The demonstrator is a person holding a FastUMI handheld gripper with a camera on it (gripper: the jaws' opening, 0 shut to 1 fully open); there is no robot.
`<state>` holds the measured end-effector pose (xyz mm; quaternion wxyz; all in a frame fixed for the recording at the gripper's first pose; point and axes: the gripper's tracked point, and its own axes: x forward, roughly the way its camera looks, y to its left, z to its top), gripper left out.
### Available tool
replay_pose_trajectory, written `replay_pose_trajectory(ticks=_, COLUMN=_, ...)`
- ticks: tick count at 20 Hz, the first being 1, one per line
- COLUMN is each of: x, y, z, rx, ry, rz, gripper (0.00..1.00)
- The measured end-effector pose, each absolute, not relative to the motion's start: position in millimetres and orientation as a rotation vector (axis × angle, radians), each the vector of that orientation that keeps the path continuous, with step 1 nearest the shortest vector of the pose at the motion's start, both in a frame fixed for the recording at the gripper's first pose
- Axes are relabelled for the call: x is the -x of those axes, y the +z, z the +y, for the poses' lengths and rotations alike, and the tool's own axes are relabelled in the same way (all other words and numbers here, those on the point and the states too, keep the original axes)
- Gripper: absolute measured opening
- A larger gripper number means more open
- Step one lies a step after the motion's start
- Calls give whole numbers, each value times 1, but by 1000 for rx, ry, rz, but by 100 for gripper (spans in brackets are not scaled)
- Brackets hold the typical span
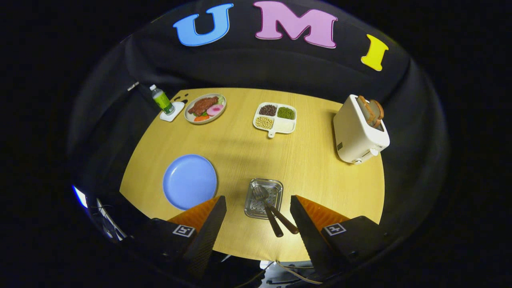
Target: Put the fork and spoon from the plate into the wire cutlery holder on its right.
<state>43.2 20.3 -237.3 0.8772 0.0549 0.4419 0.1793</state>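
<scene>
Fingers [208,222] sit spread wide with nothing in them, so I'd guess the job's basically done. Going left to right: blue plate [189,181] is bare, and just right of it the fork [267,208] and spoon [285,221] already lie in the holder [264,199], handles poking out toward the fingers.

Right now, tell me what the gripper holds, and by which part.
Nothing. The gripper is open; fork and spoon lie in the holder between its fingers.
</scene>
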Motion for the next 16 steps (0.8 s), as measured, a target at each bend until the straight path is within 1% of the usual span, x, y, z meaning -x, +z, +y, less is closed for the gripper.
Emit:
replay_pose_trajectory(ticks=2, x=-43, y=-216, z=25, rx=-138, ry=362, rz=838, gripper=100)
replay_pose_trajectory(ticks=5, x=-35, y=-194, z=30, rx=-156, ry=345, rz=770, gripper=100)
replay_pose_trajectory(ticks=8, x=-29, y=-157, z=32, rx=-182, ry=330, rz=665, gripper=100)
replay_pose_trajectory(ticks=13, x=-30, y=-77, z=28, rx=-152, ry=278, rz=387, gripper=100)
replay_pose_trajectory(ticks=16, x=-20, y=-47, z=32, rx=-155, ry=260, rz=277, gripper=100)
